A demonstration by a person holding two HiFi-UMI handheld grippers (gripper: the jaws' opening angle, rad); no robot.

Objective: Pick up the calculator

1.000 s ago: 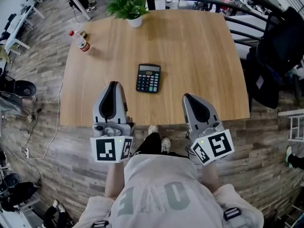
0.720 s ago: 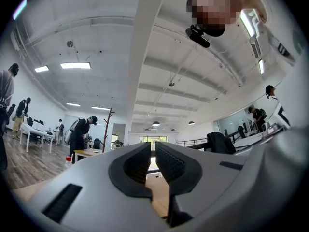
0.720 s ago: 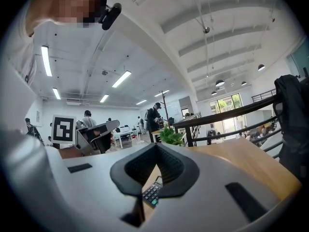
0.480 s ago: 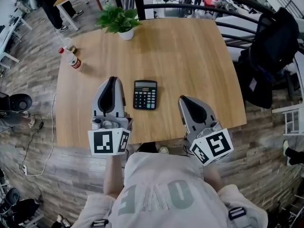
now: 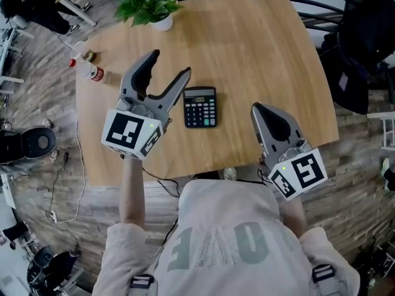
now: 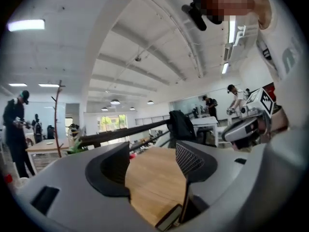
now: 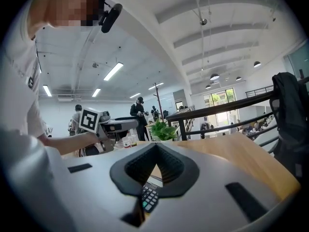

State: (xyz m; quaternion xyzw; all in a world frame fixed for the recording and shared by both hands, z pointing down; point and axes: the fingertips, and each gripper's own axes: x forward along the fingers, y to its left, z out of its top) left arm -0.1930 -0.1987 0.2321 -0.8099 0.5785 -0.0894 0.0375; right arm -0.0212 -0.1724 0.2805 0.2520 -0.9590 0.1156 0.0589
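Observation:
A black calculator (image 5: 201,106) lies flat near the middle of the wooden table (image 5: 259,48). My left gripper (image 5: 170,65) hangs just left of it, angled toward the right. Its jaws are opening wide and nothing is between them. In the left gripper view, that gripper (image 6: 152,166) shows bare tabletop between its jaws and a corner of the calculator (image 6: 169,217) low under the right jaw. My right gripper (image 5: 256,106) is shut and empty, to the right of the calculator near the table's front edge. Below the shut right gripper (image 7: 155,146), the calculator's keys (image 7: 149,197) peek out.
A potted plant (image 5: 151,5) stands at the table's far edge. A small bottle (image 5: 89,71) lies at the far left edge. Dark clothing (image 5: 364,48) hangs on a chair right of the table. Several people stand in the room behind.
My left gripper has gone forward over the table, swung right toward the calculator, and opened its jaws. The right gripper has edged forward, still shut.

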